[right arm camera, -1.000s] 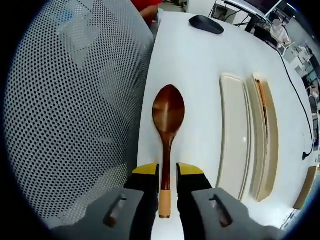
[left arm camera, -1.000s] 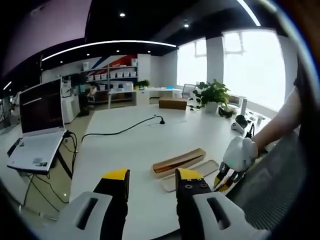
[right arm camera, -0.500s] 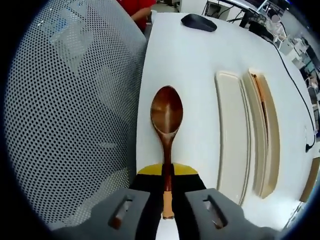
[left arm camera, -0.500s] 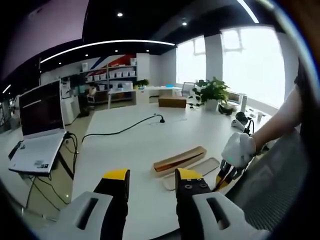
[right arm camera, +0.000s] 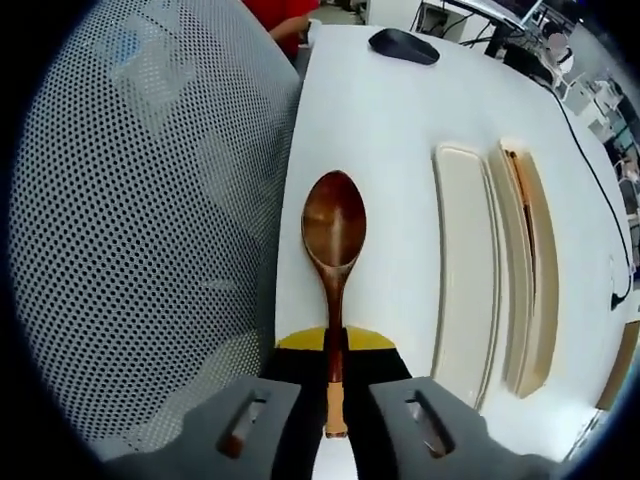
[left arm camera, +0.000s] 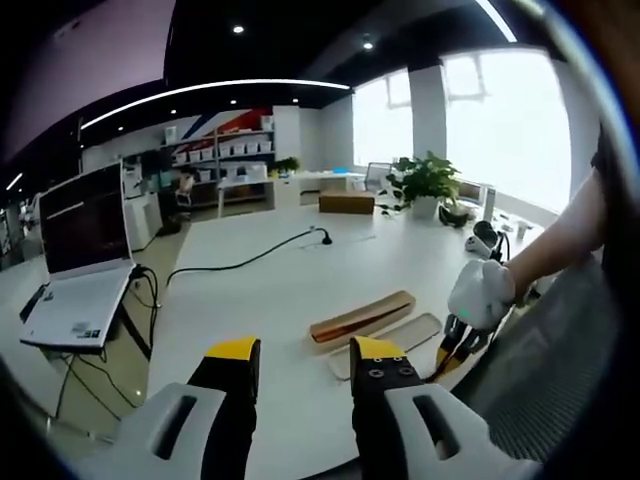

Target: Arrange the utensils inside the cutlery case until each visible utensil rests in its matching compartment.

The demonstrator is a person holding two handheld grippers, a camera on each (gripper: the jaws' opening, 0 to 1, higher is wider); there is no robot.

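Note:
In the right gripper view a dark wooden spoon [right arm camera: 334,225] lies along the white table near its edge, bowl pointing away. My right gripper [right arm camera: 335,342] is shut on the spoon's handle, whose pale end sticks out behind the jaws. To the right lie the cream lid [right arm camera: 467,285] and the cutlery case [right arm camera: 535,270], with a dark utensil along one groove. In the left gripper view my left gripper [left arm camera: 300,358] hangs open over the table with nothing between its jaws. Beyond it are the case [left arm camera: 362,316], the lid [left arm camera: 400,336] and the right gripper [left arm camera: 452,352] in a white-gloved hand.
A grey mesh chair back [right arm camera: 140,230] stands close along the table edge. A black mouse [right arm camera: 404,46] lies at the far end. The left gripper view has a laptop [left arm camera: 75,260] on a stand, a black cable [left arm camera: 240,262], a cardboard box [left arm camera: 346,203] and a potted plant [left arm camera: 428,185].
One second ago my right jaws stood open around the spoon handle; they then closed on it. Since half a second ago almost nothing has moved. The left gripper stays still.

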